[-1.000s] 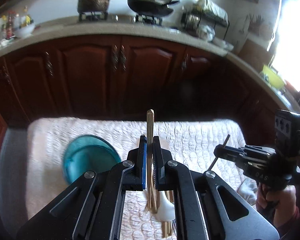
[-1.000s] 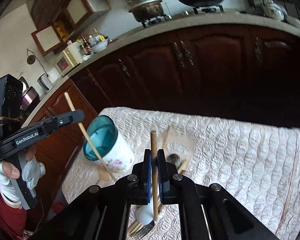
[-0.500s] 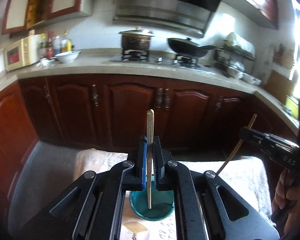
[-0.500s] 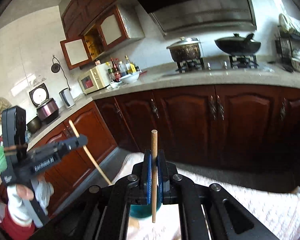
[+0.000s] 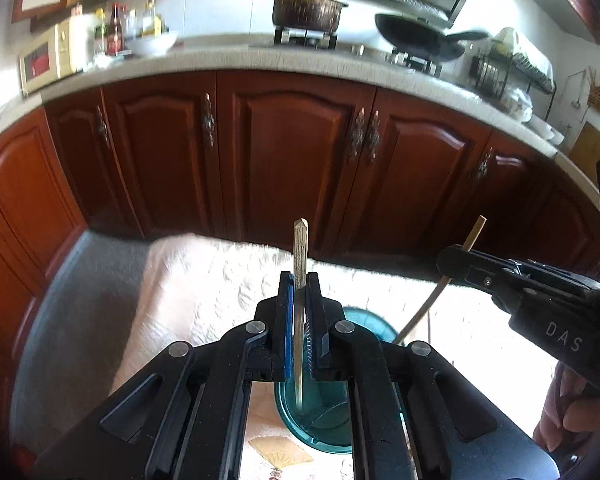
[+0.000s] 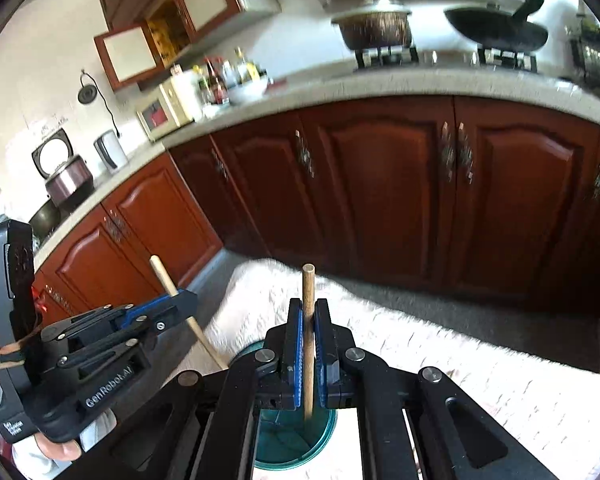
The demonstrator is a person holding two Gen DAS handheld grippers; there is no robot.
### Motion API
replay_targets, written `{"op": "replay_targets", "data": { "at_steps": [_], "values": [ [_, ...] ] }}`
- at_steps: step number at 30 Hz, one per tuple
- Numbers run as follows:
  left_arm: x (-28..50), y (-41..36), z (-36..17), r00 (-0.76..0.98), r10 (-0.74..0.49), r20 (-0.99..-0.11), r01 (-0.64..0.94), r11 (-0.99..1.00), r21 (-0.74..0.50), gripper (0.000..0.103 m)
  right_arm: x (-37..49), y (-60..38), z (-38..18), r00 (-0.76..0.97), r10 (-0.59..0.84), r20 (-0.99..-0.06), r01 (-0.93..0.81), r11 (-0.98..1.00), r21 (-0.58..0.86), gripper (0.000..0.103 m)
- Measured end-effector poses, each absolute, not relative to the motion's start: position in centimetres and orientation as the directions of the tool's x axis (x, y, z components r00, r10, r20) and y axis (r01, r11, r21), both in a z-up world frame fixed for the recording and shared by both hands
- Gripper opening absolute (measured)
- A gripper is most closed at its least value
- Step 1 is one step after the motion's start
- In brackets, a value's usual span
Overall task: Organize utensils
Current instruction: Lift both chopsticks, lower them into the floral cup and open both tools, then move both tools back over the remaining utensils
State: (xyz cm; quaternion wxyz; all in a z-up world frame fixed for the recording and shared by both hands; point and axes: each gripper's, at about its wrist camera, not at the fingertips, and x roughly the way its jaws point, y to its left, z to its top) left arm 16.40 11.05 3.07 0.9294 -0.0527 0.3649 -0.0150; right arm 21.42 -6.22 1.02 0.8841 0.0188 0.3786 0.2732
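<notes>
Each gripper, left (image 5: 299,286) and right (image 6: 308,312), clamps one chopstick (image 5: 300,300) over the teal cup (image 5: 332,412); the tips, probably close together, could collide or miss the rim.

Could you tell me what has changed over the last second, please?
Both tools carried their chopsticks from over the utensil pile to the teal cup; the tips now hang over its mouth. The left tool and the right tool stay clamped on the left chopstick and the right chopstick.
</notes>
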Motion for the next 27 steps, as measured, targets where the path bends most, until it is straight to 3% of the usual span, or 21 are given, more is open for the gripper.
{"op": "replay_targets", "data": {
  "at_steps": [6,8,11,13,16,27],
  "values": [
    [16.6,10.8,2.0,0.712,-0.072,-0.699,-0.014,0.993,-0.116,0.006,22.5,-6.3,-1.8,0.52,0.493,-0.698,-0.451,0.852,0.266,0.005],
    [16.7,10.9,1.9,0.709,-0.079,-0.701,-0.016,0.991,-0.129,0.02,22.5,-6.4,-2.3,0.508,0.48,-0.715,-0.443,0.858,0.261,0.006],
    [16.2,11.1,2.2,0.713,-0.091,-0.696,-0.018,0.989,-0.148,0.031,22.0,-6.9,-2.6,0.516,0.468,-0.718,-0.445,0.862,0.242,0.008],
    [15.9,11.0,2.4,0.713,-0.088,-0.696,-0.021,0.989,-0.147,0.031,21.7,-7.2,-2.5,0.518,0.469,-0.715,-0.445,0.862,0.243,0.012],
    [15.2,10.7,2.7,0.715,-0.095,-0.692,-0.016,0.988,-0.152,0.034,21.2,-7.7,-2.4,0.522,0.467,-0.714,-0.437,0.865,0.246,0.038],
    [11.4,7.9,4.1,0.748,-0.091,-0.657,0.025,0.994,-0.109,0.037,17.2,-9.9,-0.9,0.558,0.459,-0.691,-0.427,0.873,0.235,0.04]
  ]
}}
